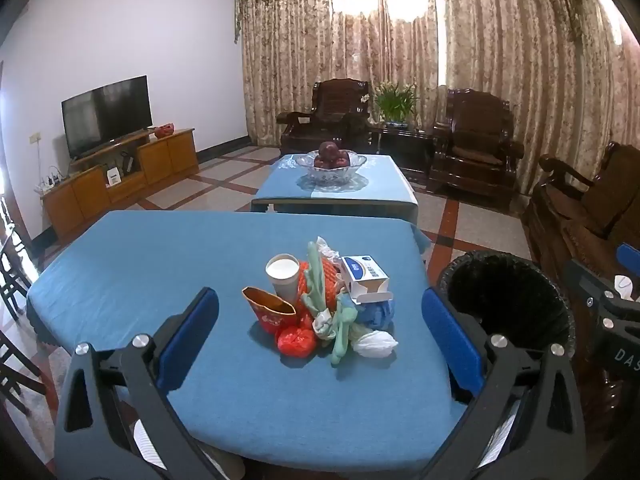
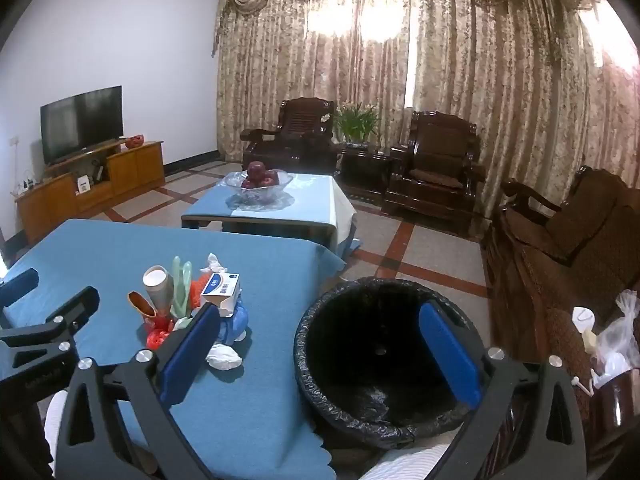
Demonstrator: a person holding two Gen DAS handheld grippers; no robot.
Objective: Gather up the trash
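Note:
A pile of trash (image 1: 328, 304) lies on the blue-clothed table (image 1: 160, 256): a white paper cup (image 1: 283, 276), a red snack bag (image 1: 270, 311), a crumpled red plastic bag (image 1: 295, 341), a blue-and-white carton (image 1: 366, 278), green and blue gloves, white tissue (image 1: 376, 344). The pile also shows in the right wrist view (image 2: 192, 304). A bin with a black liner (image 2: 376, 356) stands right of the table. My left gripper (image 1: 320, 320) is open and empty, above the table before the pile. My right gripper (image 2: 320, 340) is open and empty, above the bin's rim.
A low table (image 1: 360, 192) with a glass bowl of apples (image 1: 334, 160) stands beyond. Dark wooden armchairs (image 1: 476, 148) and a sofa (image 2: 560, 240) line the back and right. A TV (image 1: 106, 116) on a cabinet is at left. Plastic bags (image 2: 616, 332) lie at far right.

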